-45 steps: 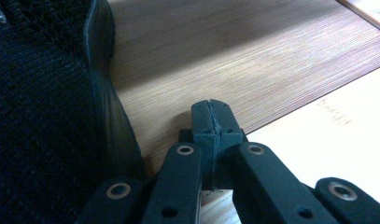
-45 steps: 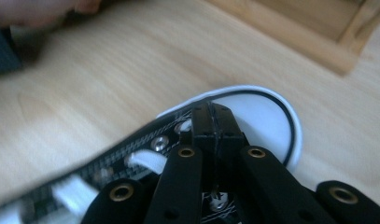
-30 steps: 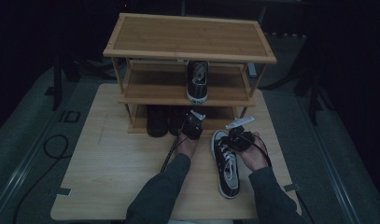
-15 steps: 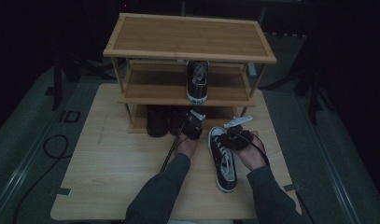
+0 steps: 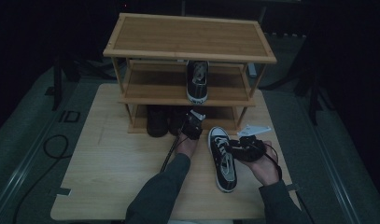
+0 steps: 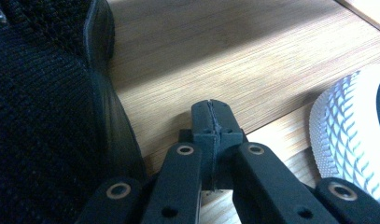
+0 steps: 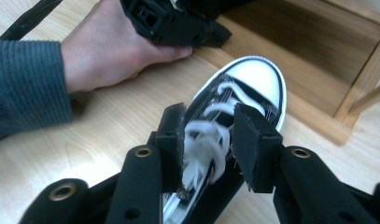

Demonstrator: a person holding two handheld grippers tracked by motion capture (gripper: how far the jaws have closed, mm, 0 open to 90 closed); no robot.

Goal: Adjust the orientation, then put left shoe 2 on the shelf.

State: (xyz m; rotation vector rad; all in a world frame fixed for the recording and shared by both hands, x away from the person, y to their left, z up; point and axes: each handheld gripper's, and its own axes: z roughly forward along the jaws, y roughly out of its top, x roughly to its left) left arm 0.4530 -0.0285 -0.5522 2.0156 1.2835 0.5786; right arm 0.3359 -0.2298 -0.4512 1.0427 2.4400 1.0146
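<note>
A black canvas low-top sneaker with white laces and a white rubber toe cap [image 5: 222, 158] is seen lying on the pale wooden worktop [image 5: 103, 177], toe toward the three-tier bamboo shoe rack [image 5: 187, 42] and just in front of its lowest tier. The right gripper [image 7: 207, 140] is held over the laces; its jaws have just been opening and now stand part-way apart, the white laces showing between the pads without being pressed. The left gripper [image 6: 212, 121] is closed on nothing, low by the rack's bottom tier beside a dark knitted shoe [image 6: 43, 112].

The sneaker is judged light, with a soft upper that would fold under a pinch and a stiff rubber sole; the firmer collar or heel rim would probably give the surest hold, since laces may slip.

Two matching sneakers are counted, the second [image 5: 197, 81] on the middle tier. At least two dark shoes [image 5: 157, 121] are made out on the bottom tier.
</note>
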